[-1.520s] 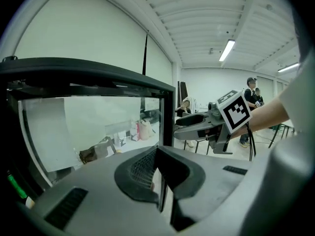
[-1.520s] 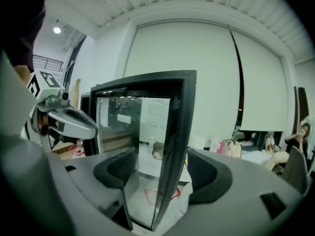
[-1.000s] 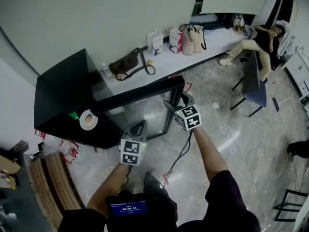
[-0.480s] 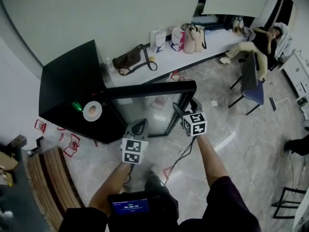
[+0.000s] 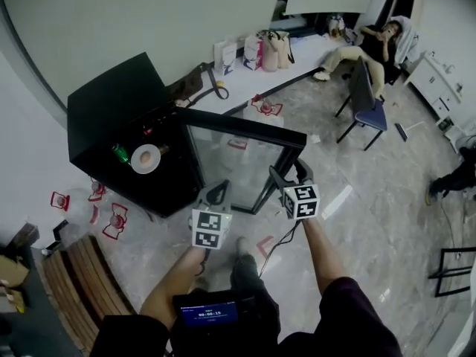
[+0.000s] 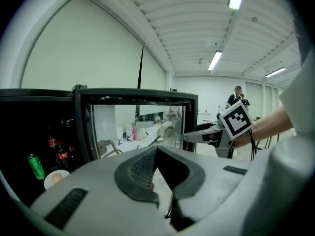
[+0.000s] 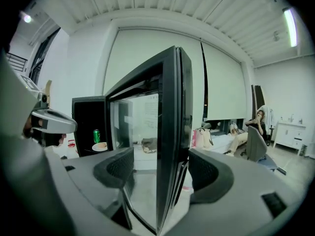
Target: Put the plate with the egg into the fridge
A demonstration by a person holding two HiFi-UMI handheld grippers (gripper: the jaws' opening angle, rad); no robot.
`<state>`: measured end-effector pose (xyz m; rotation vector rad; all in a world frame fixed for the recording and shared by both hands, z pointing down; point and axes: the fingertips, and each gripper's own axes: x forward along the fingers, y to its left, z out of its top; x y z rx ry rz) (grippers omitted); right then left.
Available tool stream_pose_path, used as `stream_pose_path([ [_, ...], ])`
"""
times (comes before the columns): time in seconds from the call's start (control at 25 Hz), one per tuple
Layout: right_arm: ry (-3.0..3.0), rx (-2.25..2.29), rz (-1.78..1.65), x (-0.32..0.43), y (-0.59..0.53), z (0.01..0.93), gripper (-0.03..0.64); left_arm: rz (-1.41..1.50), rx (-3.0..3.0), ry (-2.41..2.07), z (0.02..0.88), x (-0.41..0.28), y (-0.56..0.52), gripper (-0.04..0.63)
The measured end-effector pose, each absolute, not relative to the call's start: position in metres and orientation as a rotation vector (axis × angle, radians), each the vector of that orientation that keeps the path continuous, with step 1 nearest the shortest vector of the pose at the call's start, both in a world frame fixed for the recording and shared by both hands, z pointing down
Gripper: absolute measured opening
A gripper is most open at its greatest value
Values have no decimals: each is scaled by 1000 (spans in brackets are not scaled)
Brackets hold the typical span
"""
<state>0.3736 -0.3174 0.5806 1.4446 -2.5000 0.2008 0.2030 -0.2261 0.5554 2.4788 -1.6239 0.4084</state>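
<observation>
Door [image 5: 245,129] on its way shut: flung wide a second ago, the glass panel has swung part-way back toward the fridge [image 5: 111,95]. The plate [image 5: 146,159] and its egg [image 5: 147,156] already sit on a shelf inside, beside a green can [image 5: 120,153]. By the look of it, only the closing is left to do. The right gripper [image 5: 291,174], on an outstretched forearm and pointing nearly level, has its jaws apart astride the door's free edge, not visibly pinching it. The left gripper [image 5: 216,193] is held alongside, jaws together and empty.
</observation>
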Motion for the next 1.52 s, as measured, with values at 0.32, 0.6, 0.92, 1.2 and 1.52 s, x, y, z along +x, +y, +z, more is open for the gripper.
stream_pose_path([
  [0.32,-2439,1445,166,328,-176,577,330,417,2552,-1538,547,162,-107,9],
  [0.6,-2522,1246,104,257,-80,573,330,387,2511,-1561,550,139,-42,8],
  [0.92,-2761,939,81,193,-11,554,227,294,2460,-1729,535,112,4,9],
  [1.2,-2876,797,12,155,4,533,9,300,2386,-1889,526,87,28,9],
  [1.52,-2971,638,-53,99,26,506,9,334,2375,-2008,509,56,45,9],
])
